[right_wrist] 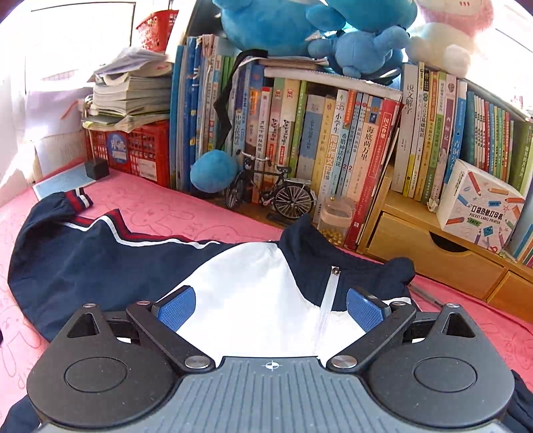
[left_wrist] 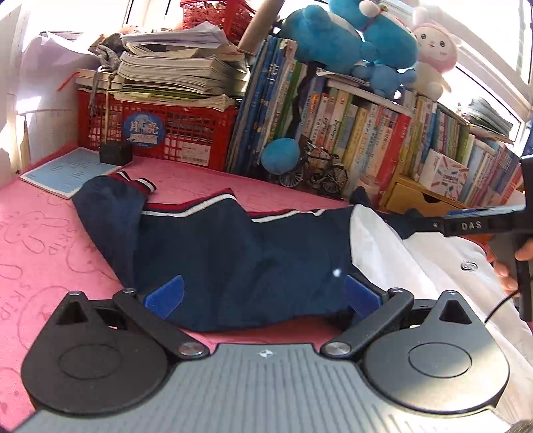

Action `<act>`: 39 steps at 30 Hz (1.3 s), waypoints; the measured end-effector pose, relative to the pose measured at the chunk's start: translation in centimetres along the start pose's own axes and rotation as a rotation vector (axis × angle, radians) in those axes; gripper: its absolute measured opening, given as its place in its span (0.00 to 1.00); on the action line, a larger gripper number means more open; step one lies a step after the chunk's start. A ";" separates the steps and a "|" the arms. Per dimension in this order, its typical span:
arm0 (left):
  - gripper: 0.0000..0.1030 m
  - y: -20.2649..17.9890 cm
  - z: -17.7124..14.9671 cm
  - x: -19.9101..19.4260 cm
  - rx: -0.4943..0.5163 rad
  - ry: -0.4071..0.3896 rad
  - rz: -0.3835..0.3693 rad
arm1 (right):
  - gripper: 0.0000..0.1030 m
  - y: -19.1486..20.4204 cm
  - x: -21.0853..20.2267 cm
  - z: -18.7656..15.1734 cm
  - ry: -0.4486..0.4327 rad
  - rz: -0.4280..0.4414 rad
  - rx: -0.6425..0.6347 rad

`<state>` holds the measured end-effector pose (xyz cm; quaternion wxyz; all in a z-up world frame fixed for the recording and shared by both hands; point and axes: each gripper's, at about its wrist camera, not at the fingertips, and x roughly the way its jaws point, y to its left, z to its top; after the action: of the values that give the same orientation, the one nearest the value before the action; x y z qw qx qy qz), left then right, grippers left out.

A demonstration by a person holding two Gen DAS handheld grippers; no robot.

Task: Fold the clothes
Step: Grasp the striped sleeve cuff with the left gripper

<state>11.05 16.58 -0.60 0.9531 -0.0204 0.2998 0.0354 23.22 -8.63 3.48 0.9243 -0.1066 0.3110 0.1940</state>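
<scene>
Navy-and-white fabric is lying spread across the pink mat (left_wrist: 50, 233): a zip-up jacket (right_wrist: 246, 293) with red and white trim is resting flat, its navy sleeve (left_wrist: 213, 253) stretching toward the left and its collar sitting near the bookshelf side. The left gripper (left_wrist: 263, 294) is hovering over that sleeve with its blue pads spread wide and nothing between them. The right gripper (right_wrist: 271, 308) is also standing wide open, its pads framing the white chest panel and the zipper (right_wrist: 328, 299) without pinching any cloth; in the left wrist view its black body is showing at the right edge, held in a hand (left_wrist: 509, 266).

Along the back, a red plastic crate (left_wrist: 186, 133) is carrying a tall, untidy stack of papers and workbooks (left_wrist: 173, 70) on top; what is inside the crate cannot be made out. A clear jar (right_wrist: 334, 219) is holding small gold beads beside a model bicycle (right_wrist: 269, 191). A wooden drawer unit (right_wrist: 429, 256) is sitting shut, with a white printer box (right_wrist: 479, 203) resting on top. Rows of books (right_wrist: 333, 140) are standing upright behind, and blue plush toys (right_wrist: 316, 30) are lying above them.
</scene>
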 end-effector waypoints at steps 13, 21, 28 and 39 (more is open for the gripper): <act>0.85 15.4 0.0 4.4 -0.175 0.205 0.243 | 0.96 0.6 3.8 -3.4 0.118 -0.001 0.051; 0.85 18.1 -1.4 -0.2 -0.179 0.211 0.329 | 0.96 -0.9 5.7 -4.3 0.167 -0.012 0.147; 0.88 12.3 2.1 -1.4 -0.015 0.111 0.223 | 0.96 -0.4 6.3 -4.7 0.169 -0.021 0.147; 0.80 13.8 3.7 7.9 0.045 0.208 0.420 | 1.00 0.4 6.1 -6.2 0.067 -0.055 0.161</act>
<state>18.50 31.00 -2.37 0.8889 0.0603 0.3950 0.2241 24.20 -8.43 -5.20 0.9239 -0.0468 0.3532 0.1391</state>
